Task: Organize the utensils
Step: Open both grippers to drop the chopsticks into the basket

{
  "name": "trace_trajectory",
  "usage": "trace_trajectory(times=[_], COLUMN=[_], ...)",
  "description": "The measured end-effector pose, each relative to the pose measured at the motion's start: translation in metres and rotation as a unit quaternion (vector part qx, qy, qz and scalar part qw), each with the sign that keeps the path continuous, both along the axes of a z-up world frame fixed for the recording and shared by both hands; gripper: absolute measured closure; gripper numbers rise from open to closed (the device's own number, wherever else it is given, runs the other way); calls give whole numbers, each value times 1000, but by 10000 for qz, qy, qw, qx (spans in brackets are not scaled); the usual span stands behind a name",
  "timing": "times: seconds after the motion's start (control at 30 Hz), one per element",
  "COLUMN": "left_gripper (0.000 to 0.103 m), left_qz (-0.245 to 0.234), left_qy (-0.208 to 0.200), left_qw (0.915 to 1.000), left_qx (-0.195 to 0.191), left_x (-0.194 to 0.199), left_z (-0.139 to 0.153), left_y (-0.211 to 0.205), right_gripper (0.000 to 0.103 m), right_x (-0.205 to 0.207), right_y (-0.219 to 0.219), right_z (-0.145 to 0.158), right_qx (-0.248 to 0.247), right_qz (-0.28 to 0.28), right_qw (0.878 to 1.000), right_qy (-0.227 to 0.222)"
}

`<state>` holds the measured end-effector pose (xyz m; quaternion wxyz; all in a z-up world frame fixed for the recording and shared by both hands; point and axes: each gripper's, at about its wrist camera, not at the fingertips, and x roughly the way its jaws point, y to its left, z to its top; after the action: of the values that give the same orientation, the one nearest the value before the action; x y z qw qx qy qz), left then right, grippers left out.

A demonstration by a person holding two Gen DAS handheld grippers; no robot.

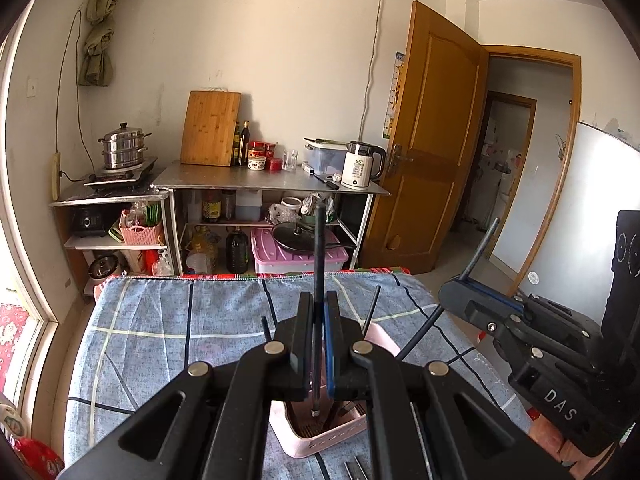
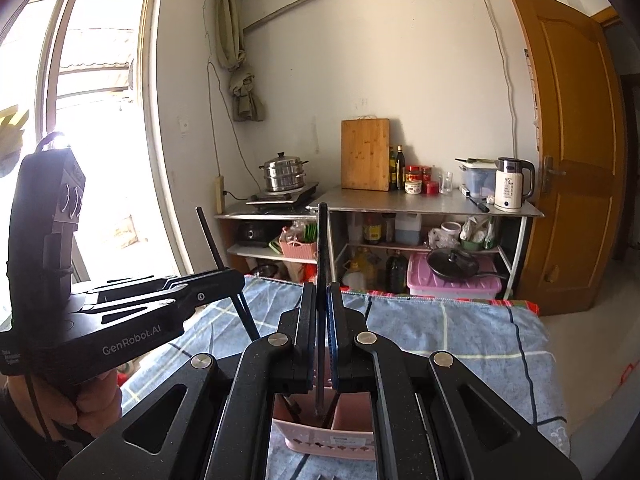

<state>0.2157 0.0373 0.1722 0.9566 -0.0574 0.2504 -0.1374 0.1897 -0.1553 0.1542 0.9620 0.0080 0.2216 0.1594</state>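
- Left gripper [image 1: 319, 334]: fingers pinched narrow on a thin dark chopstick [image 1: 319, 256] that stands upright between them, its lower tip inside the pink plastic utensil caddy [image 1: 320, 438] below.
- Right gripper [image 2: 320, 328]: fingers likewise clamped on another slim dark chopstick [image 2: 322, 248], upright over the caddy.
- Both grippers point forward, over the blue checked cloth [image 1: 168, 320].

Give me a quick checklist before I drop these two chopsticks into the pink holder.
1. Left gripper shut on its chopstick: ok.
2. Right gripper shut on its chopstick: ok.
3. Left chopstick tip over the pink holder: ok, tip hangs inside the opening.
4. Right chopstick tip inside a compartment: ok; which compartment, cannot tell.
5. Both chopsticks near upright: ok.
6. The two grippers apart from each other: ok.
7. Holder steady on the blue cloth: cannot tell.
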Motion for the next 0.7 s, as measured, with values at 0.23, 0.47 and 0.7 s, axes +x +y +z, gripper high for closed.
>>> trace_trajectory(times=[0.23,0.47,0.7], left_gripper=[98,97,77], left_qz=[-10,65,218], left_qy=[446,635,480], left_qw=[9990,9979,9986], left_qx=[37,91,-4], left_x=[12,12,-2], left_z=[-41,-61,-53], left_y=[-1,-1,10], right_gripper=[98,98,93], right_x=[13,16,6], right_y=[-1,-5,-17], right_z=[-38,-57,-47], right_qx=[-79,-103,-55], right_qz=[-13,-1,-116], right_qw=[9988,9968,9975], right_qy=[483,795,696])
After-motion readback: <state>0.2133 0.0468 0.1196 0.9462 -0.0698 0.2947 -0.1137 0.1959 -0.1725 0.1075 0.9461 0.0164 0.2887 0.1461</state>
